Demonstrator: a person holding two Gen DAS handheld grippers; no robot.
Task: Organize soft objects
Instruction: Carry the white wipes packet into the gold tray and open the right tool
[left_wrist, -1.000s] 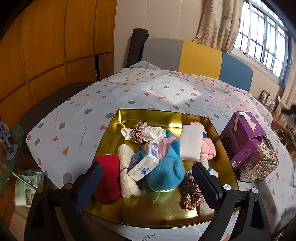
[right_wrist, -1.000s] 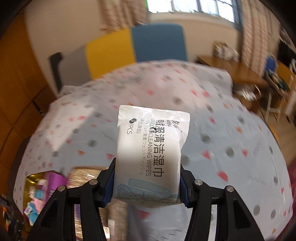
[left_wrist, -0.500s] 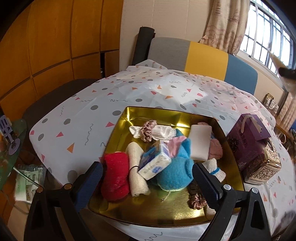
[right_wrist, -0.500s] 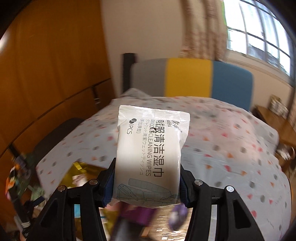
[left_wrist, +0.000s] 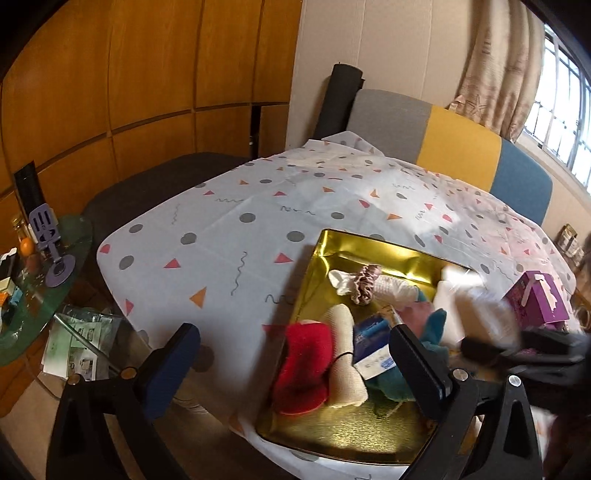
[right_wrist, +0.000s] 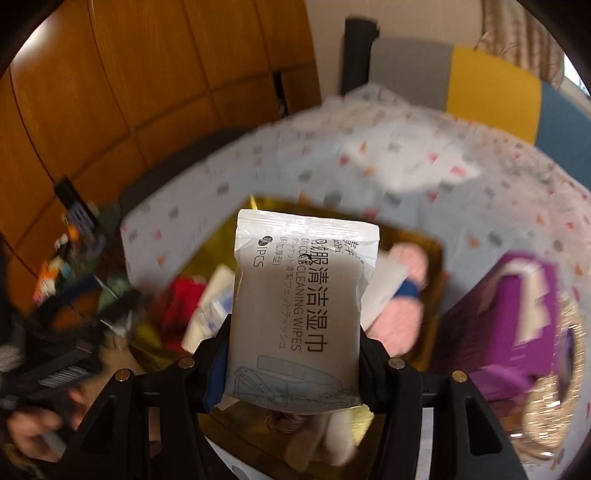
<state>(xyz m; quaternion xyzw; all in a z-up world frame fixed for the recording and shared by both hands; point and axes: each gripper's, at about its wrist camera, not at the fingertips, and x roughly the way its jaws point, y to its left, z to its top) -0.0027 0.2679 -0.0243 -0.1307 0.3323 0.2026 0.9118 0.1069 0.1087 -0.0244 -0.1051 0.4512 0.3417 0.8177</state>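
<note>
A white pack of cleaning wipes (right_wrist: 303, 314) stands upright between the pads of my right gripper (right_wrist: 291, 369), which is shut on it above the gold tray (right_wrist: 413, 242). In the left wrist view the same gripper (left_wrist: 480, 343) comes in blurred from the right with the pack (left_wrist: 476, 310) over the tray (left_wrist: 351, 435). In the tray lie a red towel (left_wrist: 306, 365), a beige roll (left_wrist: 343, 354), a blue tissue pack (left_wrist: 373, 347), a teal plush (left_wrist: 436, 328) and a pink scrunchie (left_wrist: 365, 284). My left gripper (left_wrist: 295, 369) hangs open over the tray's near left edge, holding nothing.
A purple box (right_wrist: 517, 314) and a glittery box (right_wrist: 554, 406) stand right of the tray on the spotted tablecloth (left_wrist: 221, 240). A glass side table (left_wrist: 37, 295) with small items is at the left. A grey, yellow and blue chair back (left_wrist: 461, 147) stands behind the table.
My right gripper swung left and down with the wipes pack, from over the bare cloth to above the tray. My left gripper shifted left, so the tray now sits to its right.
</note>
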